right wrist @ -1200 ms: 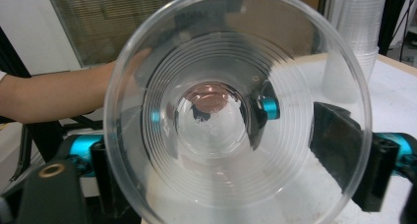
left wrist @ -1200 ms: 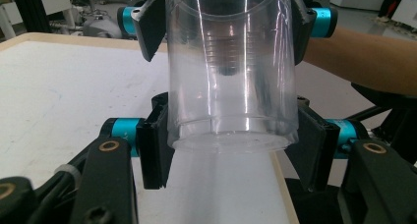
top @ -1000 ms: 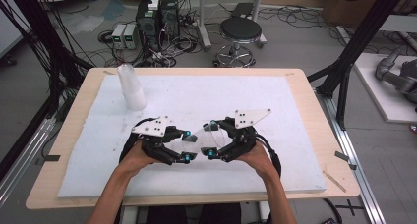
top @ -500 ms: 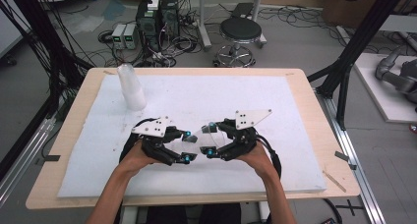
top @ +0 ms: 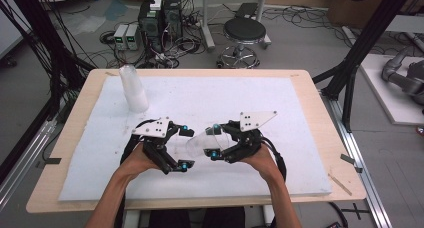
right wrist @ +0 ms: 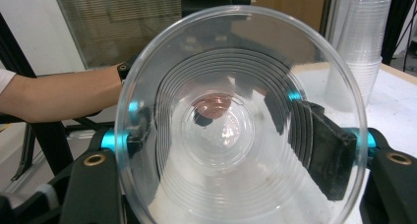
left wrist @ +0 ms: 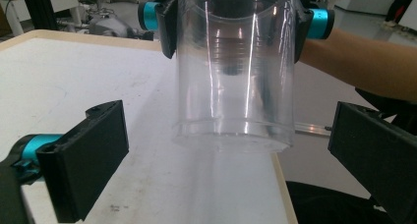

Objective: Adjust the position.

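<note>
A clear plastic cup [top: 202, 142] hangs at mid-frame, pinched by the right gripper [top: 216, 140] as the left gripper [top: 184, 147] has just spread its jaws off it, completing a hand-over, stack of cups [top: 133, 89] upper left

Bright, even overhead light; soft shadows; close views slightly blurred.

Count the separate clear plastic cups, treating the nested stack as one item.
2. One cup is clamped in the right gripper; the stack of cups stands upright on the white mat's far left. How many are nested there cannot be told.
</note>
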The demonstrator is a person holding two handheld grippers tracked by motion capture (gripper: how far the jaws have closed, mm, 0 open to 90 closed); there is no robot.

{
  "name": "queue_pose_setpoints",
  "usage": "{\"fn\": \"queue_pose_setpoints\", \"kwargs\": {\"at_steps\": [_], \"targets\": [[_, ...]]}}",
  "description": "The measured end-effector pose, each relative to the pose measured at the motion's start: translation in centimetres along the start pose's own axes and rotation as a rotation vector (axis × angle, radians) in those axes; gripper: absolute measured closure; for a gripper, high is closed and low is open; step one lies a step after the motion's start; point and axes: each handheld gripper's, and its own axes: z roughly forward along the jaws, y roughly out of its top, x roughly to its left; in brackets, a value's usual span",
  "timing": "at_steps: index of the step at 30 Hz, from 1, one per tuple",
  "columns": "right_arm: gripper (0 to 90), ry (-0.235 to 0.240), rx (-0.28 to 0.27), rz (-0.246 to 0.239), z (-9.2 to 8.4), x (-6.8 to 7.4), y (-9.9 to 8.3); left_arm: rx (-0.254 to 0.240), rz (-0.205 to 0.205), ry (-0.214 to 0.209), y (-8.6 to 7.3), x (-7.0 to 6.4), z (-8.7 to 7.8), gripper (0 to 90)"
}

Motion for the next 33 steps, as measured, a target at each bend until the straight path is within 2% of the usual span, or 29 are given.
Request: {"fn": "queue_pose_setpoints", "kwargs": {"at_steps": [3,5,8,10,15,18,21,27,29,33], "targets": [[32.8,-0.009,0.005,-0.004,0.0,-0.1,0.0,0.020,-0.007,0.022,0.0,-0.1,-0.2,1.7],[32.7,-0.025,0.024,-0.005,-0.2,0.0,0.0,0.040,-0.021,0.065,-0.1,-0.1,-0.6,1.7],[32.7,-0.063,0.072,-0.010,-0.6,-0.2,0.3,0.086,-0.047,0.186,-0.7,-0.3,-1.6,1.7],[32.7,-0.107,0.107,-0.017,-0.7,-0.3,0.5,0.116,-0.050,0.273,-1.5,-0.5,-2.4,1.7],[32.7,-0.226,0.223,0.027,-0.9,-1.3,1.1,0.144,-0.079,0.464,-4.2,-0.9,-4.3,1.7],[32.7,-0.284,0.304,0.036,-0.7,-2.0,1.6,0.119,-0.113,0.573,-5.6,-1.0,-5.5,1.7],[32.9,-0.330,0.366,0.048,-0.4,-2.6,2.2,0.081,-0.138,0.652,-6.8,-1.1,-6.3,1.7],[33.3,-0.425,0.492,0.084,0.2,-3.8,3.0,0.057,-0.144,0.731,-7.8,-1.1,-7.7,1.7],[33.4,-0.443,0.522,0.081,0.4,-4.1,3.1,0.046,-0.140,0.753,-8.2,-1.2,-7.9,1.7],[33.4,-0.475,0.556,0.102,0.8,-4.7,3.5,0.009,-0.149,0.768,-8.6,-1.1,-8.4,1.7]]}}
